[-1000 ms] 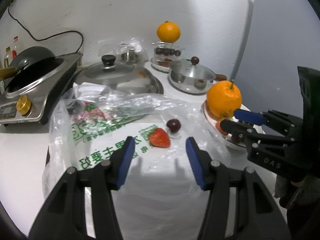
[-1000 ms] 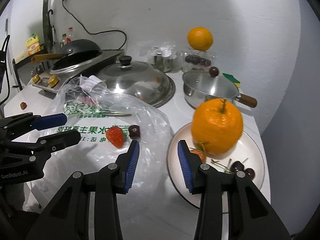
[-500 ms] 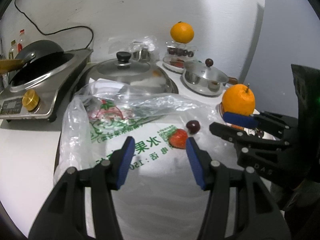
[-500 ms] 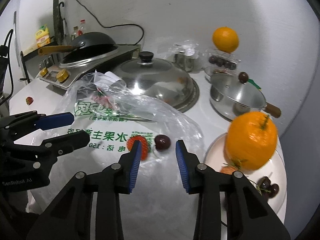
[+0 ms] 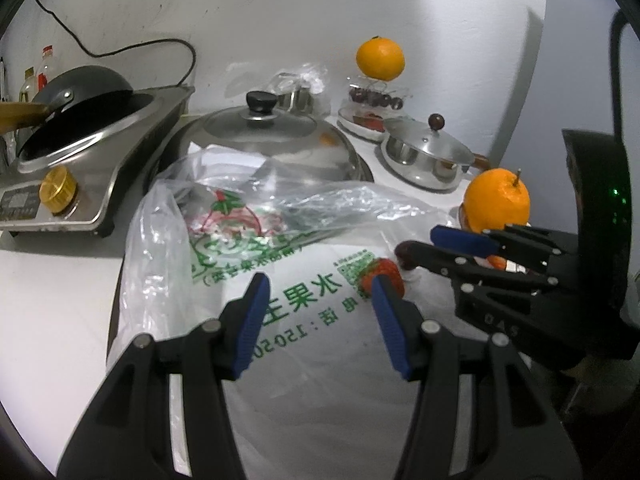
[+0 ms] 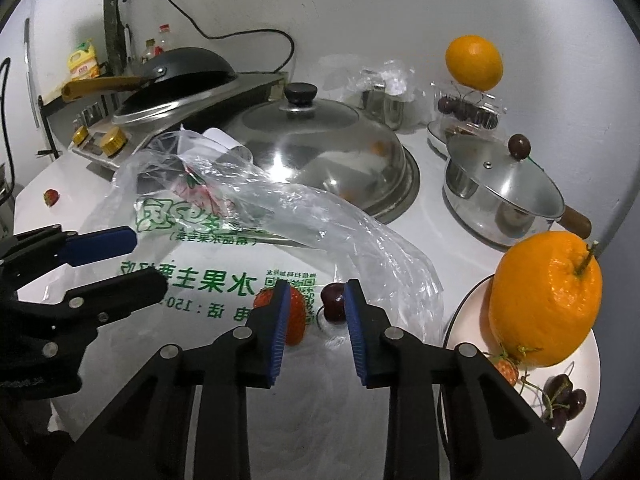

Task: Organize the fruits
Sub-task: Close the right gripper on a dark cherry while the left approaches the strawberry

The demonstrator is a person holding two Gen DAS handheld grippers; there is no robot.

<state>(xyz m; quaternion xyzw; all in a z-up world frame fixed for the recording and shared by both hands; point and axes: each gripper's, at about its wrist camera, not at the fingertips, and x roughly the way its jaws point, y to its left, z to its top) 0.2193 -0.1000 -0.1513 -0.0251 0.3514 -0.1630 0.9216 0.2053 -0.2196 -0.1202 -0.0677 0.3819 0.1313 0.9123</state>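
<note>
Right gripper (image 6: 314, 312) open, jaws straddling the cherry (image 6: 335, 300) on the plastic bag (image 6: 224, 280), nothing gripped yet. Left gripper (image 5: 318, 312) open and empty, strawberry (image 5: 385, 276) just beside its right finger. Plate (image 6: 464, 320) with orange (image 6: 544, 300) sits right. Risk – the round cherry rolling off slick film, or pads pinching the bag instead.

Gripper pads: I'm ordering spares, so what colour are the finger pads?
Blue, on black fingers; clearest in the right wrist view.
</note>
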